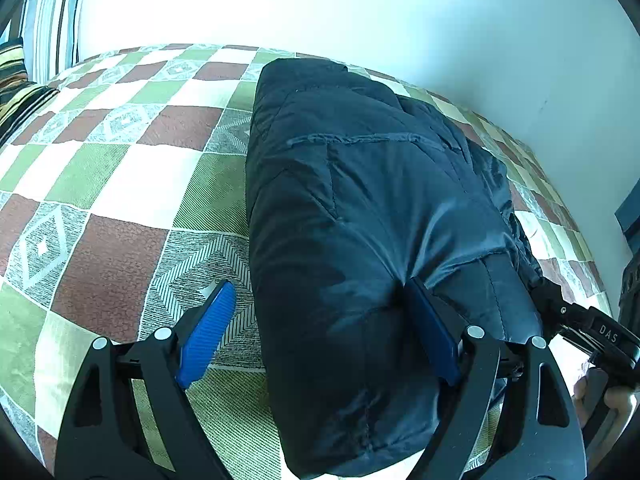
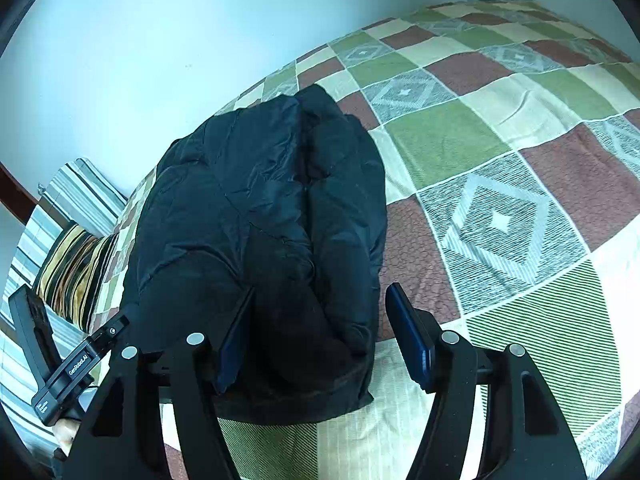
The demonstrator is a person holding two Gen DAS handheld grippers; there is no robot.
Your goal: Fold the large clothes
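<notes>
A dark navy padded jacket (image 1: 360,208) lies folded into a thick bundle on the checked bedspread (image 1: 120,152). My left gripper (image 1: 320,308) is open, its jaws spread around the bundle's near left corner; the right blue pad presses into the fabric, the left pad hangs over the bedspread. In the right wrist view the jacket (image 2: 260,220) fills the middle. My right gripper (image 2: 320,320) is open around the bundle's near right end, left pad against the fabric, right pad beside it. Each view shows the other gripper at its edge.
The bedspread (image 2: 500,160) of green, brown and cream squares spreads wide beside the jacket. Striped pillows (image 1: 48,20) and a striped cushion (image 2: 76,272) lie at the bed's head. A pale wall (image 1: 440,20) runs right behind the bed.
</notes>
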